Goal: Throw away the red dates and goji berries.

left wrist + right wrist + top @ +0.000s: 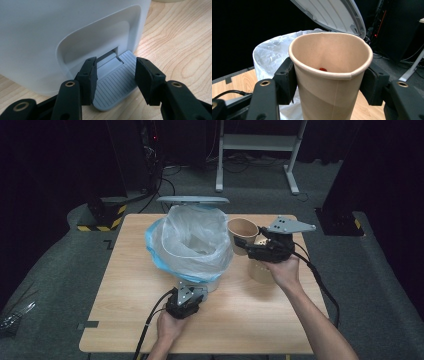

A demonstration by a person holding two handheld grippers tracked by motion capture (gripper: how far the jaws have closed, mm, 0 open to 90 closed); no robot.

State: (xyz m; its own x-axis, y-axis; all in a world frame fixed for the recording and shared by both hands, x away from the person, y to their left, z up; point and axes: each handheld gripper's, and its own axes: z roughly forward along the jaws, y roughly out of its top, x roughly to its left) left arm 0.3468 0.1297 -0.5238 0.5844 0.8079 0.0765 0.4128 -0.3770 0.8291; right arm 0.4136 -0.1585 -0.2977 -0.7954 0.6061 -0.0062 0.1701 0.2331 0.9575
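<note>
A white pedal bin (192, 240) with a clear bag liner stands mid-table, its lid (192, 199) raised. My left gripper (192, 292) is low at the bin's front base. Its jaws flank the grey ribbed pedal (115, 85) and their pads touch both of its edges. My right gripper (248, 250) is shut on a brown paper cup (242, 232), held upright just right of the bin's rim. The squeezed cup (329, 97) has a pinched rim and a small red thing (323, 69) lies inside it. Behind the cup are the bag (269, 55) and the open lid (332, 12).
A second pale paper cup (260, 270) stands on the wooden table (130, 320) under my right hand. Cables trail from both grippers toward the front edge. Beyond the table are a grey floor, a white desk frame (260, 142) and dark stands.
</note>
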